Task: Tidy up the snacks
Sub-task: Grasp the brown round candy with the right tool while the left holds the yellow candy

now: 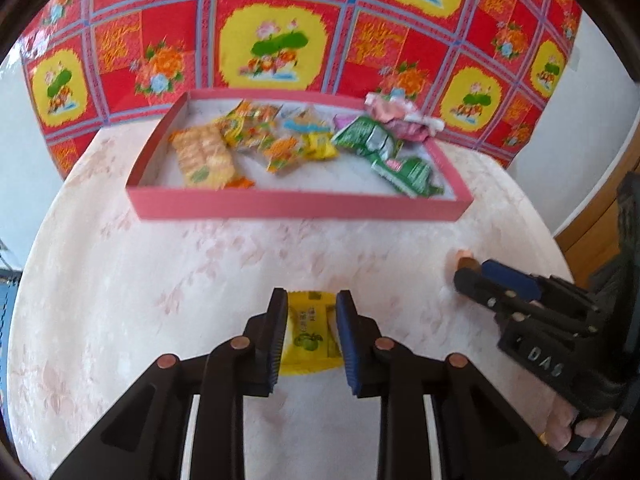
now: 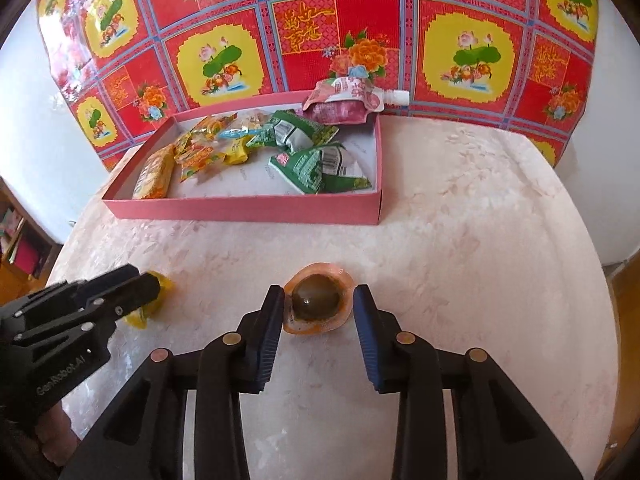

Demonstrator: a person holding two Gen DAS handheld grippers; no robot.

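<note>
A shallow pink box (image 1: pixel 296 206) (image 2: pixel 240 210) stands at the back of the table with several snack packets inside. My left gripper (image 1: pixel 312 302) has its fingers on both sides of a small yellow snack packet (image 1: pixel 310 334) lying on the table; the jaws touch its edges. My right gripper (image 2: pixel 318 294) is open around a round orange-rimmed jelly cup (image 2: pixel 318 300) on the table, with the left pad touching its rim and a gap on the right. The yellow packet also shows in the right wrist view (image 2: pixel 160 284), and the right gripper in the left wrist view (image 1: pixel 464 270).
The round table (image 1: pixel 160 264) has a pale pink floral cloth. A red and yellow patterned sheet (image 1: pixel 280 32) hangs behind it. A pink spouted pouch (image 2: pixel 348 100) leans on the box's far right corner. A wooden floor edge (image 1: pixel 592 216) is at right.
</note>
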